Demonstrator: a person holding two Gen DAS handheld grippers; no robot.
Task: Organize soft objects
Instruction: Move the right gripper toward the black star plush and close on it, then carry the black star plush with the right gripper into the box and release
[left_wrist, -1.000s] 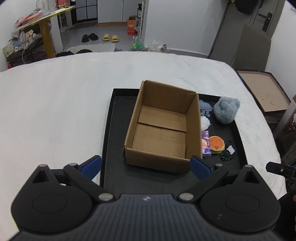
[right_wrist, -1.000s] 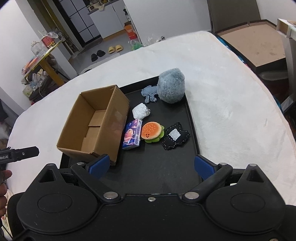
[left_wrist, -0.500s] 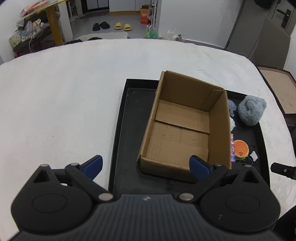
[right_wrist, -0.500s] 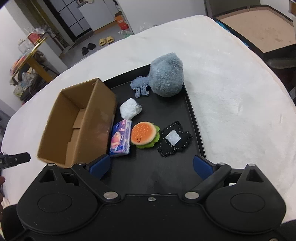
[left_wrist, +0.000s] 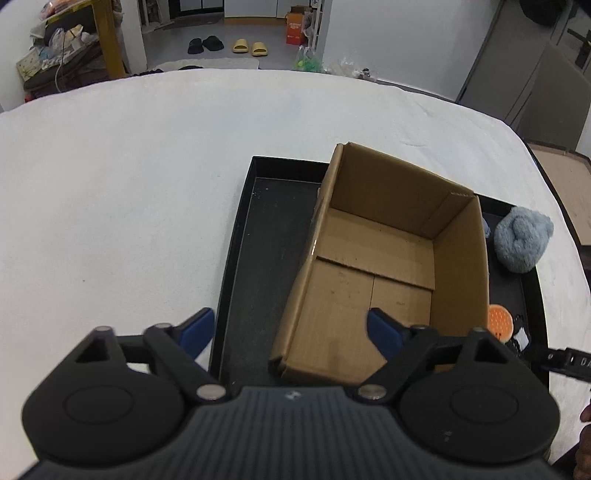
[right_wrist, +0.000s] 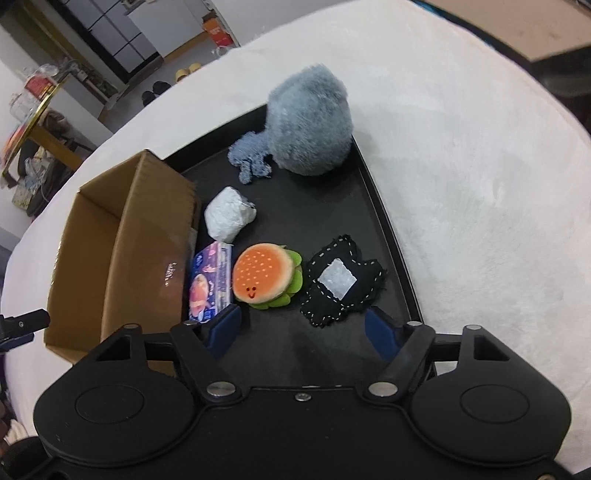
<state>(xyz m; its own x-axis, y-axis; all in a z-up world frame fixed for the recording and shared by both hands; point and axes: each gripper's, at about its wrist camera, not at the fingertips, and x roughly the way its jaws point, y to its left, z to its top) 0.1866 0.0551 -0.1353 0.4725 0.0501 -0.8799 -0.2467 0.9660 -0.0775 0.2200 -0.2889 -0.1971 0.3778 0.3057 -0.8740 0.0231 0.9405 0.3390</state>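
An empty cardboard box (left_wrist: 373, 266) (right_wrist: 110, 236) stands on a black tray (left_wrist: 258, 258) (right_wrist: 332, 206). Right of the box lie a grey plush ball (right_wrist: 310, 122) (left_wrist: 521, 240), a blue-grey knitted piece (right_wrist: 247, 162), a white wad (right_wrist: 229, 218), a purple packet (right_wrist: 208, 284), a burger plush (right_wrist: 266, 275) (left_wrist: 500, 325) and a black stitched patch (right_wrist: 340, 280). My left gripper (left_wrist: 291, 332) hovers over the box's near left corner, jaws closing, with that corner's wall between them, untouched. My right gripper (right_wrist: 303, 328) hangs just before the burger and the patch, jaws closing on nothing.
The tray rests on a wide white fuzzy cover (left_wrist: 129, 177) (right_wrist: 480, 184). Beyond its far edge are a floor with slippers (left_wrist: 249, 46), a cluttered yellow table (left_wrist: 74, 29) and a flat cardboard sheet (left_wrist: 565, 173) at the right.
Both grippers have come down and closer to the tray, and their jaws have narrowed. The box has shifted right in the left wrist view; the burger and patch loom larger in the right.
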